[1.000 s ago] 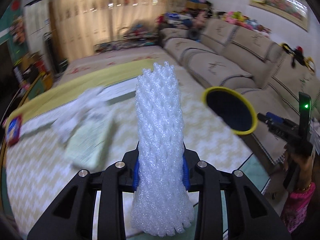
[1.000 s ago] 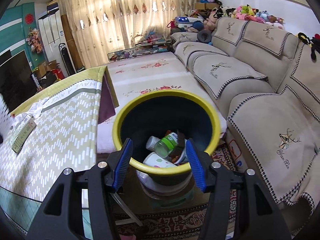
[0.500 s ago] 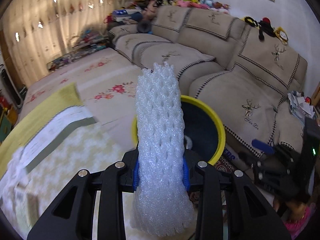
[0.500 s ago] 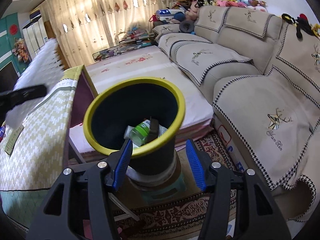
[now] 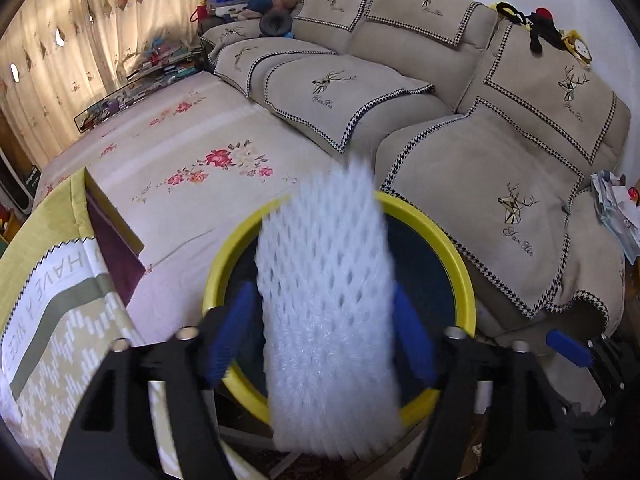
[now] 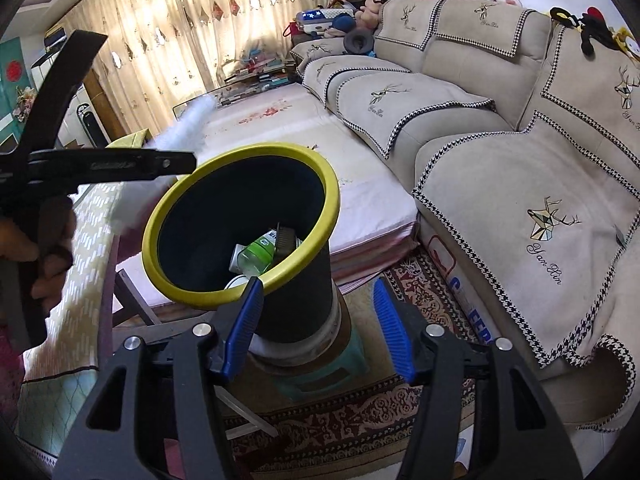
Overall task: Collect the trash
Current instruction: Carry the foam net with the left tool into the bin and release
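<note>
A white foam net sleeve point(image 5: 326, 312) stands blurred between the spread blue pads of my left gripper point(image 5: 320, 320), right over the yellow-rimmed black bin point(image 5: 460, 280). The pads no longer touch the sleeve. In the right wrist view the bin point(image 6: 296, 296) stands tilted toward the left on a green stool point(image 6: 340, 368), with a green bottle point(image 6: 258, 252) and other trash inside. The left gripper point(image 6: 176, 160) and the sleeve point(image 6: 188, 124) are just beyond the bin's far left rim. My right gripper point(image 6: 318, 320) is open, its pads on either side of the bin's lower wall without gripping it.
A beige sofa point(image 6: 500, 128) runs along the right. A table with a yellow patterned cloth point(image 5: 60, 320) is at the left. A low platform with a flowered sheet point(image 5: 192, 168) lies behind the bin. A patterned rug point(image 6: 360, 420) covers the floor.
My left gripper has swung from the table to above the bin and its jaws have opened, letting go of the foam sleeve. The right gripper drew back and lower beside the bin.
</note>
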`<control>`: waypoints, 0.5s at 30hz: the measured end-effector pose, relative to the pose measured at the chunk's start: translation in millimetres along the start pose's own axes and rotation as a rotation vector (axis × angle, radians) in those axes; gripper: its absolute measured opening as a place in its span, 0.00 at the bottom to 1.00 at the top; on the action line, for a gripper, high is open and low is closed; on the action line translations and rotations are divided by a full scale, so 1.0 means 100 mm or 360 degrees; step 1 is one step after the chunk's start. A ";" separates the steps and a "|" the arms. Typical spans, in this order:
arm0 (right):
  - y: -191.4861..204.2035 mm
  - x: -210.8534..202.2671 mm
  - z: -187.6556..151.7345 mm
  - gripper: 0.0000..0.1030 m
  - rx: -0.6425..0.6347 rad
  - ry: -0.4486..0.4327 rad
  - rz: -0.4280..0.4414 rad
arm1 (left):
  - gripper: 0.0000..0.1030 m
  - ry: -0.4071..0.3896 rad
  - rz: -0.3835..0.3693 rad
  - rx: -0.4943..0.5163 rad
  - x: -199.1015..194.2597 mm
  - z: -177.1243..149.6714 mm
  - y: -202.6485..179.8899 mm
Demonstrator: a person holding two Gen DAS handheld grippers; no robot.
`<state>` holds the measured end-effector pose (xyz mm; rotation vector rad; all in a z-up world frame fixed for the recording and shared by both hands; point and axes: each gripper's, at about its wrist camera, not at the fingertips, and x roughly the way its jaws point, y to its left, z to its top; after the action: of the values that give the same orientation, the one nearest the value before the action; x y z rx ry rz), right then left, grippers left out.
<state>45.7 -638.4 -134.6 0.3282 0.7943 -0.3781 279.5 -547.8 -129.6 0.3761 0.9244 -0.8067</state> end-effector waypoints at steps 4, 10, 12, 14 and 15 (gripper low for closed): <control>0.05 -0.01 0.00 0.54 -0.0007 0.0005 0.0008 | 0.85 -0.0008 -0.0008 -0.0026 -0.02 0.01 0.07; 0.19 -0.04 -0.02 0.55 -0.0048 0.0006 0.0037 | 0.89 -0.0159 -0.0009 -0.0062 -0.60 -0.25 0.27; 0.27 -0.05 -0.01 0.55 -0.0067 0.0005 0.0050 | 0.90 -0.0234 0.0016 -0.0085 -0.90 -0.44 0.38; 0.36 -0.07 0.00 0.55 -0.0091 0.0003 0.0068 | 0.91 -0.0295 0.0044 -0.0119 -1.19 -0.64 0.53; 0.43 -0.08 0.00 0.55 -0.0109 0.0000 0.0079 | 0.91 -0.0336 0.0072 -0.0149 -1.37 -0.79 0.65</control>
<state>60.1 -599.1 -122.5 0.2834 0.7961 -0.3033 237.1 -396.2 -64.3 0.2246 0.7507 -0.7436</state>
